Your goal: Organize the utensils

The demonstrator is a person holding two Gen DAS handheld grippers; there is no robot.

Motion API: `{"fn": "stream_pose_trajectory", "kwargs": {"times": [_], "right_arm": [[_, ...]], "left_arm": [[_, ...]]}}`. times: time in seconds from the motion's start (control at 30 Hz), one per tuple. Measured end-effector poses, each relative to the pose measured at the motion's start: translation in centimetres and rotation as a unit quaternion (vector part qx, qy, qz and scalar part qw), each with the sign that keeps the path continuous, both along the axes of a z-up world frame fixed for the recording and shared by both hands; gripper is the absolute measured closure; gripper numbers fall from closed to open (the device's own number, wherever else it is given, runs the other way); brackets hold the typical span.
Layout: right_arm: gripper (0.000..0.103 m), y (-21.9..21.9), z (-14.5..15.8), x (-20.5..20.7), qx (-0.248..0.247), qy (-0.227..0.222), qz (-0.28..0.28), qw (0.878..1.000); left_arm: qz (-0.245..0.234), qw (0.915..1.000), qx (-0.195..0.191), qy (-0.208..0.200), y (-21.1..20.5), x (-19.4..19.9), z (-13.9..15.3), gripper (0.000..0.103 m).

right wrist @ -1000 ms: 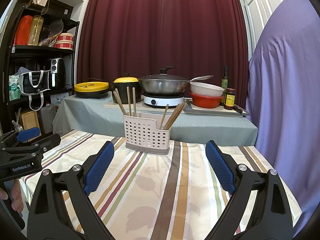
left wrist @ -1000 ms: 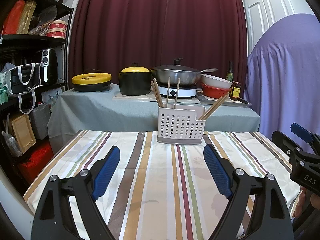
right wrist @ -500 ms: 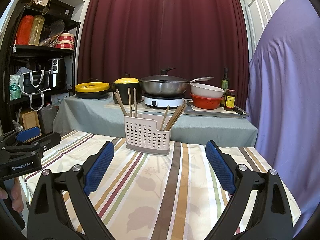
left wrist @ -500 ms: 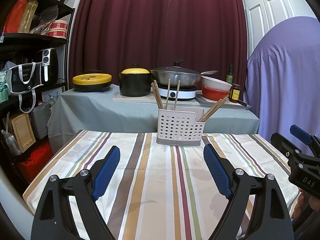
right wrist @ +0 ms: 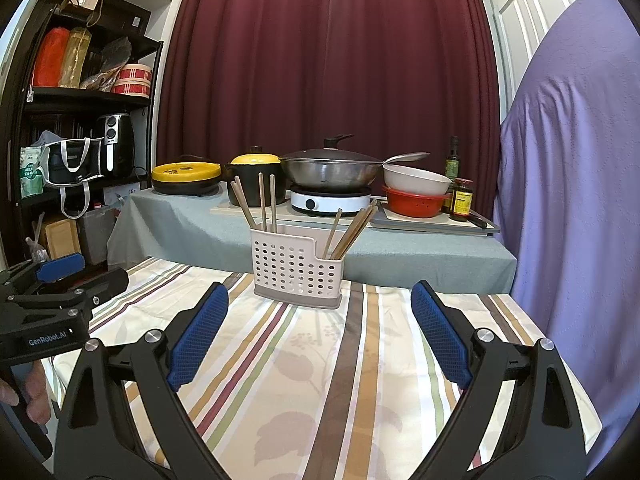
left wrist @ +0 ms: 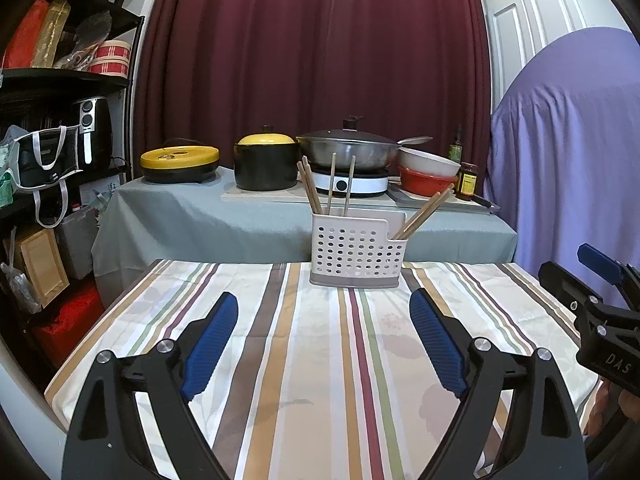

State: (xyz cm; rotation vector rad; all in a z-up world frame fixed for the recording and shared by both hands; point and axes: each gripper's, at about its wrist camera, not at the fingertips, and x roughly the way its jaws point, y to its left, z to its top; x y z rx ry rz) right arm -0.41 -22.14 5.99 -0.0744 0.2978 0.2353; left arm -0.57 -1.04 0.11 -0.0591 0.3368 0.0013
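A pale perforated utensil holder stands upright at the far end of the striped table. Wooden chopsticks stick up from its taller left compartment, and several more chopsticks lean right out of the lower right one. My left gripper hovers over the cloth short of the holder, its jaws opening wide with nothing between them. My right gripper is open and empty, at about the same distance from the holder. Each gripper shows at the edge of the other's view.
Behind the table a grey-draped counter carries a yellow-lidded pan, a black pot, a wok on a hotplate, bowls and bottles. A dark shelf unit stands at the left. A purple-covered bulk rises at the right.
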Motion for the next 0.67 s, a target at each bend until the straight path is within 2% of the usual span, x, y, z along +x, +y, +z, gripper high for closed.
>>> {"fn": "stream_pose_trajectory", "kwargs": {"times": [0.13,0.4,0.53,0.67], "right_arm": [[0.012,0.0,0.0,0.0,0.000,0.000,0.000,1.000],[0.012,0.0,-0.2,0.2,-0.001,-0.001,0.001,1.000],[0.012,-0.1,-0.5,0.4,0.000,0.000,-0.003,1.000],[0.012,-0.5,-1.1,1.2,0.000,0.005,-0.008,1.000]], "left_arm": [[0.000,0.9999,-0.012,-0.007,0.3,-0.1,-0.1,0.015],[-0.005,0.9999,-0.001,-0.015,0.1,0.0,-0.2,0.015],[-0.005,0.9998,-0.013,-0.014,0.6,0.5,-0.4,0.015],[-0.003,0.9999,-0.001,-0.011,0.9,1.2,-1.0,0.015]]}}
